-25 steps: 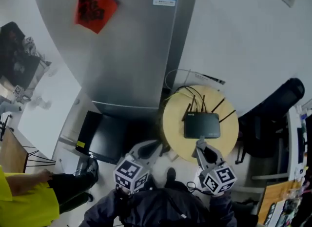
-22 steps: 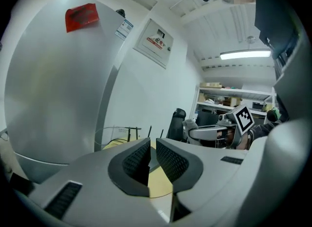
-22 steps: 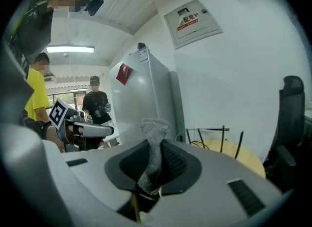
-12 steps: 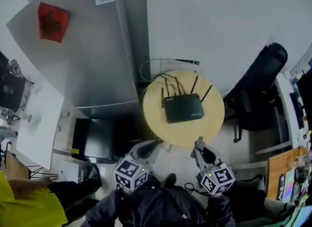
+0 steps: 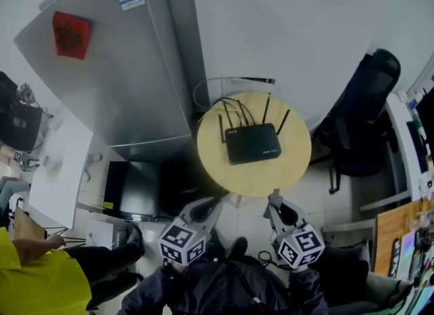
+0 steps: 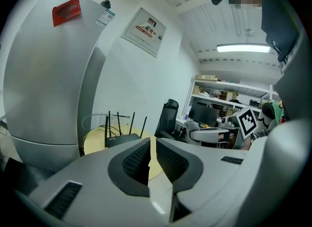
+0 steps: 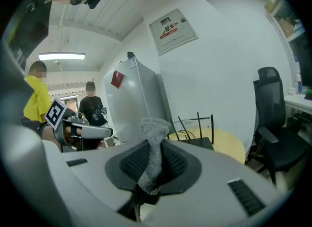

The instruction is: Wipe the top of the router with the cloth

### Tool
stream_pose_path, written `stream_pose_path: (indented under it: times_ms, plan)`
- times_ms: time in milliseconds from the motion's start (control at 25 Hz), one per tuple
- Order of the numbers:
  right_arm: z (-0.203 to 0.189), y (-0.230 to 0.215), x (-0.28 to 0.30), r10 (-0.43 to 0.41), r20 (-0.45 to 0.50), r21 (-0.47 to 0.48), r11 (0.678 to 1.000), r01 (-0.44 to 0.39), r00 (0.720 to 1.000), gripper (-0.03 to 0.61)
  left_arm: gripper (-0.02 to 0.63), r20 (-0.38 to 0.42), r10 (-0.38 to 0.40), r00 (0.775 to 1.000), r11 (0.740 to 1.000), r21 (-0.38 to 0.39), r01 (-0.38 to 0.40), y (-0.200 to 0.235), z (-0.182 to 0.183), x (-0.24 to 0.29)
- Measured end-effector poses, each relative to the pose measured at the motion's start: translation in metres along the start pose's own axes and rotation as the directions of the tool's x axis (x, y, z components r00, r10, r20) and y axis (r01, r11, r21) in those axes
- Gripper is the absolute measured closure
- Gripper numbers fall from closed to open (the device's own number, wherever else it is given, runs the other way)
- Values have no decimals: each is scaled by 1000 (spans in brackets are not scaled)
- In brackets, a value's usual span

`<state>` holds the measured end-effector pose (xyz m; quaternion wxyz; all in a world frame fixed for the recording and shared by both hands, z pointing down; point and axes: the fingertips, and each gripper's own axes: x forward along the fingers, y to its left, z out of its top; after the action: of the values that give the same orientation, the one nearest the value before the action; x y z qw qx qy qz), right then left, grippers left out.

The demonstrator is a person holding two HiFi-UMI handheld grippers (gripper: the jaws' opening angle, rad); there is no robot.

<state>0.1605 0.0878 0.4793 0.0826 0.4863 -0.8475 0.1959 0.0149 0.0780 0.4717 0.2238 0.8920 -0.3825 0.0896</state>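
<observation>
While our right gripper (image 7: 155, 149) clenches the cloth (image 7: 156, 126) and our left gripper (image 6: 152, 156) sits closed and empty, we should sweep flat across the router (image 5: 252, 143) ahead.

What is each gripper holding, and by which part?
The right gripper pinches the grey cloth, bunched between its jaws, one end poking above them. The left gripper holds nothing.

The head view is dim, grey and soft, with a dull sheen on the fridge (image 5: 129, 70). The 2 gripper views are brighter, lit by a ceiling lamp (image 6: 243, 48), bent by fisheye, black at the corners. The left gripper (image 6: 152, 145) blurs near the lens; the cloth (image 7: 154, 135) is sharp.
</observation>
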Motion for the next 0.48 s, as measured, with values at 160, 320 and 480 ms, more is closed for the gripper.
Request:
stream_pose_path:
  times_ms: [160, 320, 480]
  plan:
    - [0, -3, 12, -6, -11, -9, 1000, 6, 1000, 506, 588, 0, -14, 1000, 1000, 6, 14, 9, 4, 8]
    - [6, -10, 37, -24, -25, -12, 1000, 23, 999, 505, 588, -15, -38, 999, 999, 14, 38, 31, 9, 26]
    - [16, -19, 68, -50, -33, -12, 999, 50, 998, 505, 588, -24, -72, 997, 997, 11, 72, 59, 21, 43]
